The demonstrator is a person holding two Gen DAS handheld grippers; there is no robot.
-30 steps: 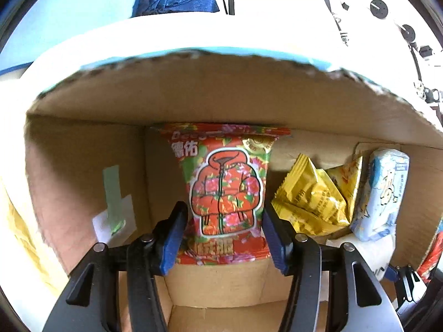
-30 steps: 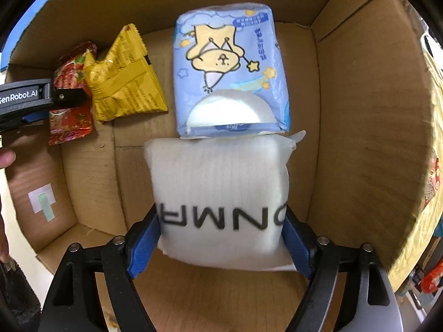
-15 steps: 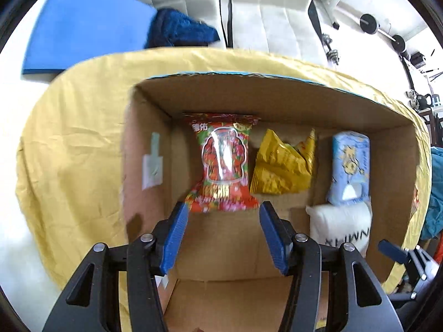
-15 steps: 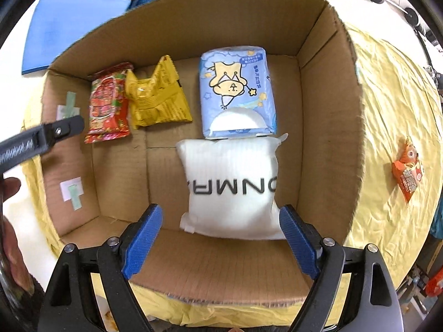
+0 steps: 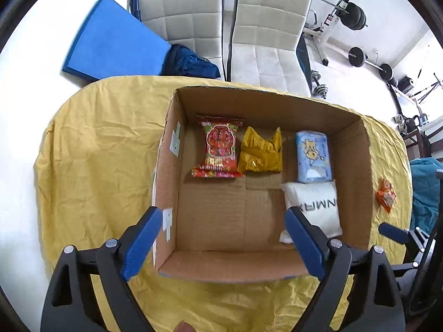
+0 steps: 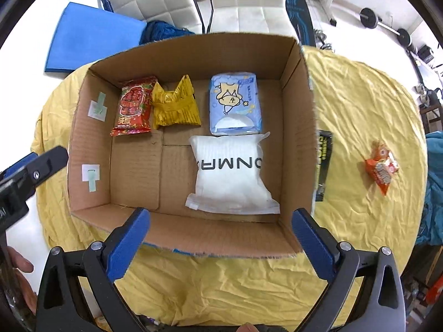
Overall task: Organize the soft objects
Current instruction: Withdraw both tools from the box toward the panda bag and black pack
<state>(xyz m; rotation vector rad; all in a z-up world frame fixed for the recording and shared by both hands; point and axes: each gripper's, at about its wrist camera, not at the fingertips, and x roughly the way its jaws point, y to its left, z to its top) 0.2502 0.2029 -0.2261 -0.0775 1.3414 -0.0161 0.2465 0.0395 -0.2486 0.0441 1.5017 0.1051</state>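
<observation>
An open cardboard box point(image 5: 365, 166) point(image 6: 296, 127) stands on a yellow cloth. Inside lie a red patterned packet point(image 5: 220, 146) point(image 6: 134, 106), a yellow snack bag point(image 5: 260, 152) point(image 6: 174, 105), a blue tissue pack point(image 5: 313, 156) point(image 6: 235, 108) and a white packet with black letters point(image 5: 318, 207) point(image 6: 229, 174). My left gripper point(image 5: 221, 227) is open and empty, above the box's near edge. My right gripper point(image 6: 218, 231) is open and empty, above the near wall. An orange snack packet point(image 5: 385, 195) point(image 6: 382, 167) lies on the cloth right of the box.
A black packet point(image 6: 322, 163) lies against the box's right outer wall. The left gripper's body point(image 6: 30, 171) shows at the left of the right wrist view. Two white chairs point(image 5: 227, 27), a blue mat point(image 5: 110, 41) and gym weights stand beyond the table.
Both grippers have let go of their packets and pulled back up out of the box. The red packet and the white packet now lie on the box floor.
</observation>
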